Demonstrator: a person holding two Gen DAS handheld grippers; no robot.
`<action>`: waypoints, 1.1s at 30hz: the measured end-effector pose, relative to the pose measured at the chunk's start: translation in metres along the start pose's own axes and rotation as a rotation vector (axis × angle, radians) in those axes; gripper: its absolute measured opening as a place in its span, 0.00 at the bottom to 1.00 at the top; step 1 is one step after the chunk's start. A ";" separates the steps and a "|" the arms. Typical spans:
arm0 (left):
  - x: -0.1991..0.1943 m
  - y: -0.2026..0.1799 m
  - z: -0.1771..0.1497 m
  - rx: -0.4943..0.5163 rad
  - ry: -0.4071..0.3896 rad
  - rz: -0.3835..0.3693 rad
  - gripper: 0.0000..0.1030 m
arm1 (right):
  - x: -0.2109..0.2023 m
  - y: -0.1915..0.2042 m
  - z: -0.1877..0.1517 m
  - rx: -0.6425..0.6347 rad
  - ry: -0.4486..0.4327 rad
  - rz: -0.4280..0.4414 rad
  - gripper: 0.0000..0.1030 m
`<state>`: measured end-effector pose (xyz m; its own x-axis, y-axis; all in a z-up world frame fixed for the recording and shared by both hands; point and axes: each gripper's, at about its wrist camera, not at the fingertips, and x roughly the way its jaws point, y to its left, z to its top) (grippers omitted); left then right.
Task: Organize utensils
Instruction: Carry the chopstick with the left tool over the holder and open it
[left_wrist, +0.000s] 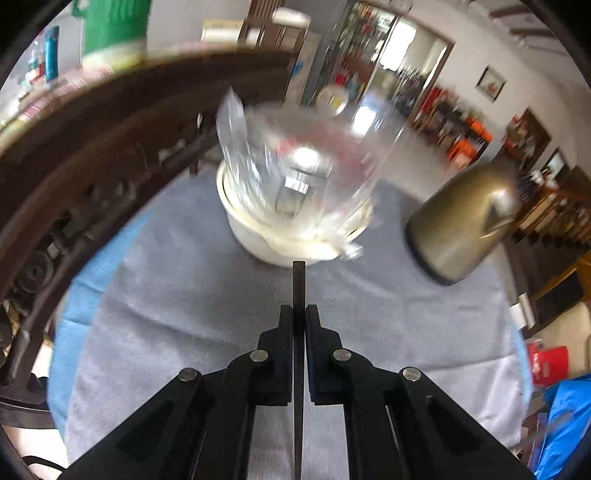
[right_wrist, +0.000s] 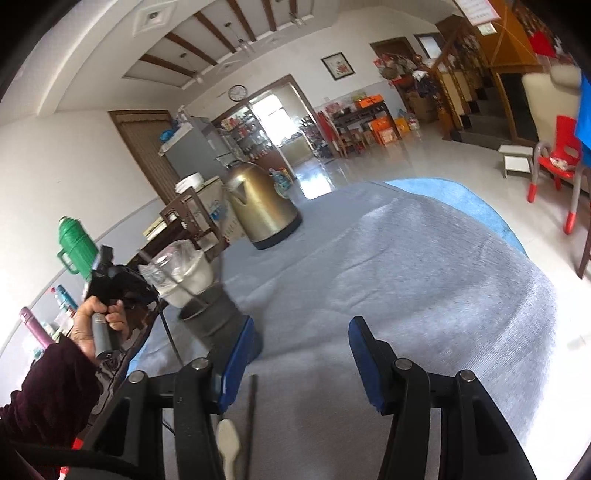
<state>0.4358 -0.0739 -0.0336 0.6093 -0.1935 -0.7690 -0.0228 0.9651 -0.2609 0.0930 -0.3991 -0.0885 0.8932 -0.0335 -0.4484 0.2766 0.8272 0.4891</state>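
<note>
Your left gripper (left_wrist: 298, 325) is clamped on one thin black chopstick (left_wrist: 298, 291), centre frame: light, stiff and slick, so grip mid-shaft. Right gripper (right_wrist: 301, 354) stands half-wide, empty. Lower left of the right view lie one more chopstick (right_wrist: 250, 417) and one cream spoon (right_wrist: 227, 443).

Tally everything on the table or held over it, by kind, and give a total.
Chopsticks: 2
Spoon: 1
Kettle: 1
White bowl: 1
Clear bag: 1
Grey cup: 1
Total: 7
</note>
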 end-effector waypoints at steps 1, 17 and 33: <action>-0.018 -0.001 -0.005 0.008 -0.033 -0.019 0.06 | -0.004 0.004 -0.002 -0.003 -0.002 0.007 0.55; -0.219 -0.059 -0.028 0.149 -0.322 -0.272 0.06 | -0.048 0.028 -0.015 -0.041 -0.030 0.027 0.55; -0.170 -0.138 -0.059 0.302 -0.488 -0.254 0.06 | -0.047 0.016 -0.023 -0.028 0.004 0.013 0.55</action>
<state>0.2888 -0.1846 0.0987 0.8599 -0.3889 -0.3307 0.3515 0.9208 -0.1687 0.0477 -0.3710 -0.0771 0.8954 -0.0208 -0.4448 0.2551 0.8428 0.4740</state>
